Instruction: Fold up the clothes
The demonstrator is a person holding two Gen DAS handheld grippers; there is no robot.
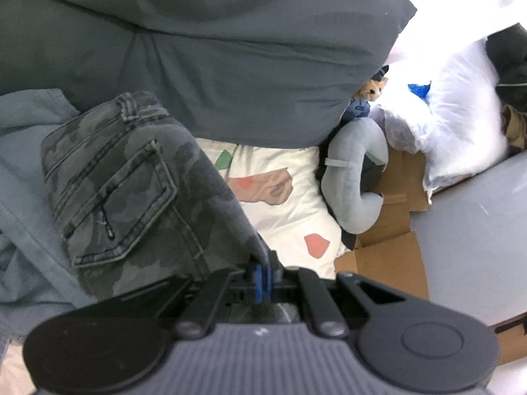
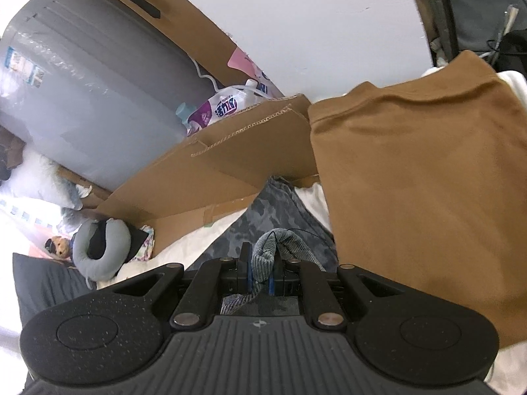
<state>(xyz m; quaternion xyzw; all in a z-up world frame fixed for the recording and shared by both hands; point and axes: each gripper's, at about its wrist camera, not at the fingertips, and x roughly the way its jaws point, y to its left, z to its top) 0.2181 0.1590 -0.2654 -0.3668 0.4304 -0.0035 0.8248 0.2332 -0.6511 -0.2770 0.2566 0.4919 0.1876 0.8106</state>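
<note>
The left gripper (image 1: 263, 275) has its jaws pressed together on an edge of the camouflage jeans (image 1: 131, 181), whose back pocket side drapes over a light blue garment (image 1: 29, 151) on the patterned white bedsheet (image 1: 290, 204). The right gripper (image 2: 260, 273) pinches a bunched hem of the same jeans, the leg running away beside a brown folded garment (image 2: 421, 204). Farther off lie a grey neck pillow (image 1: 352, 177), a dark grey pillow (image 1: 247, 65) and flattened cardboard (image 2: 230, 158).
</note>
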